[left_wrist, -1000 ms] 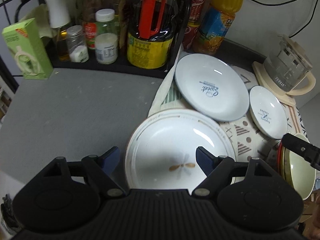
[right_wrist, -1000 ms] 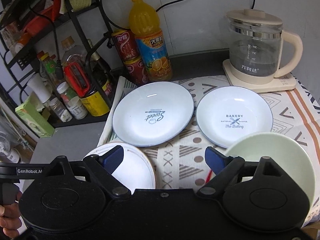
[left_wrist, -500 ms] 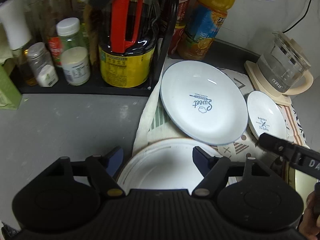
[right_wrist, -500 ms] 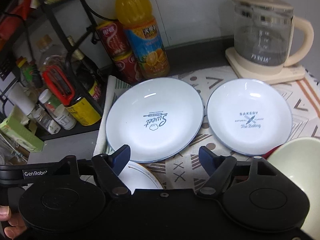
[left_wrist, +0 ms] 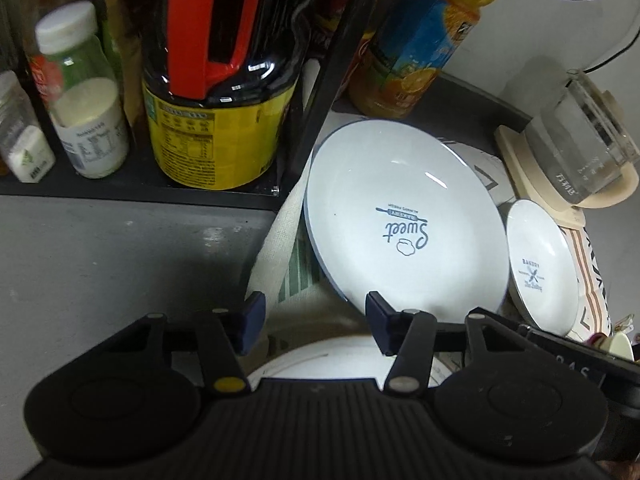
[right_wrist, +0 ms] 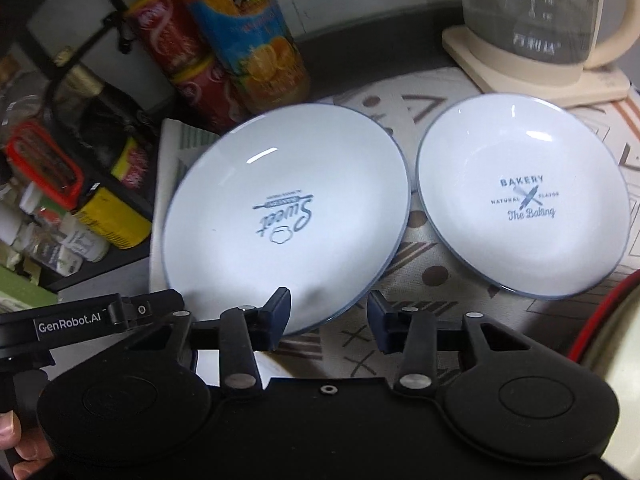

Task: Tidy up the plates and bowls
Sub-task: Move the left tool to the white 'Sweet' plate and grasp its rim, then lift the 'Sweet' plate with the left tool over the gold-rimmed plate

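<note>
Sweet plate [right_wrist: 280, 216]: white, thin blue rim, blue script; lies on patterned cloth [right_wrist: 420, 276] beside smaller Bakery plate [right_wrist: 524, 200].
Left hand-held gripper [left_wrist: 312, 320] closing, nothing gripped; near rim possibly between jaws.
Right hand-held gripper [right_wrist: 328, 320] closing over near rim, no grip yet.
Grey worktop [left_wrist: 120, 260], black rack [left_wrist: 140, 190], kettle [right_wrist: 540, 12] behind.

I see a large white round plate [right_wrist: 280, 216] with a thin blue rim and blue "Sweet" lettering; a smaller white plate [right_wrist: 520, 196] printed "Bakery" in blue; a cream cloth [right_wrist: 416, 276] patterned with brown triangles, dots and crosses; and an orange juice bottle [left_wrist: 416, 48] with a blue label.
</note>
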{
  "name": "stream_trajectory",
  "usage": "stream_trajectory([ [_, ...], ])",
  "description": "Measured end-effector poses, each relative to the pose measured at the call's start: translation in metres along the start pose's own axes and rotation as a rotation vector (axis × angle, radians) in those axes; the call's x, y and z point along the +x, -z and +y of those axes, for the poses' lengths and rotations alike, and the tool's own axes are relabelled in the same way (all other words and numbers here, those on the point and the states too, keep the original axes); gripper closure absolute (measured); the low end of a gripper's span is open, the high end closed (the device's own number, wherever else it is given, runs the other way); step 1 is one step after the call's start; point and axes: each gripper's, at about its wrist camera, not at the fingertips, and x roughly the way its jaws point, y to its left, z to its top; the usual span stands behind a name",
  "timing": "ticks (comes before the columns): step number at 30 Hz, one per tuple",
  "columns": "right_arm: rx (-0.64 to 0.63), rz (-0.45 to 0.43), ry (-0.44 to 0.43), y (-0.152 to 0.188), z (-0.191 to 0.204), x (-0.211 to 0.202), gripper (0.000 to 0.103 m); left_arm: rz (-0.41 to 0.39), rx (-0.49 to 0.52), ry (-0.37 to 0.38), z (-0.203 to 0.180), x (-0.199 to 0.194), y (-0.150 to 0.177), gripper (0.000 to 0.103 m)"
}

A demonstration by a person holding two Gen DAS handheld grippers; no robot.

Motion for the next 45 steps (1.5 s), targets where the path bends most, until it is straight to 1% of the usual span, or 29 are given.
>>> stream_trajectory([
  [3,0.022,0.019,0.008,-0.002,-0.006,0.012,0.061,0.013,-0.001,0.005,0.001,0.011,-0.002,0.054],
  [5,0.035,0.025,0.006,-0.002,-0.009,0.018,0.066,0.011,-0.004,0.009,0.001,0.017,-0.003,0.054],
  [6,0.04,0.027,0.0,-0.001,-0.01,0.021,0.067,0.011,-0.005,0.008,0.001,0.019,-0.003,0.055],
  [9,0.054,0.028,-0.011,-0.001,-0.011,0.026,0.068,0.015,0.005,0.016,-0.003,0.026,-0.005,0.061],
  [14,0.043,0.014,-0.017,-0.003,-0.008,0.029,0.071,0.023,-0.022,0.015,0.0,0.027,-0.007,0.063],
  [17,0.05,0.003,-0.027,-0.004,-0.011,0.029,0.072,0.016,-0.003,0.008,-0.002,0.024,-0.007,0.063],
  [18,0.052,-0.001,-0.028,-0.004,-0.012,0.029,0.073,0.019,-0.01,0.015,-0.001,0.025,-0.007,0.063],
  [20,0.054,-0.01,-0.027,-0.004,-0.014,0.03,0.078,0.029,-0.042,0.026,0.003,0.029,-0.009,0.063],
  [22,0.072,-0.017,-0.044,-0.005,-0.019,0.029,0.081,0.028,-0.042,0.023,0.002,0.031,-0.011,0.068],
  [24,0.09,-0.012,-0.059,-0.006,-0.022,0.027,0.084,0.026,-0.041,0.029,-0.001,0.035,-0.011,0.076],
  [25,0.087,-0.016,-0.057,-0.006,-0.021,0.024,0.086,0.028,-0.051,0.036,0.0,0.037,-0.012,0.078],
  [26,0.071,-0.025,-0.052,-0.006,-0.018,0.02,0.086,0.025,-0.063,0.044,0.0,0.039,-0.011,0.084],
  [27,0.049,-0.035,-0.047,-0.006,-0.015,0.016,0.086,0.016,-0.072,0.051,0.0,0.039,-0.011,0.088],
  [31,0.016,-0.064,-0.043,-0.004,-0.01,0.006,0.086,-0.016,-0.09,0.062,0.001,0.036,-0.006,0.088],
  [35,0.012,-0.091,-0.045,-0.006,-0.01,-0.004,0.086,-0.035,-0.092,0.075,0.002,0.028,-0.004,0.089],
  [40,-0.006,-0.114,-0.056,-0.004,-0.012,-0.013,0.086,-0.041,-0.105,0.082,0.001,0.018,0.001,0.088],
  [45,-0.018,-0.138,-0.065,0.003,-0.014,-0.028,0.086,-0.066,-0.097,0.081,-0.005,0.006,0.007,0.088],
])
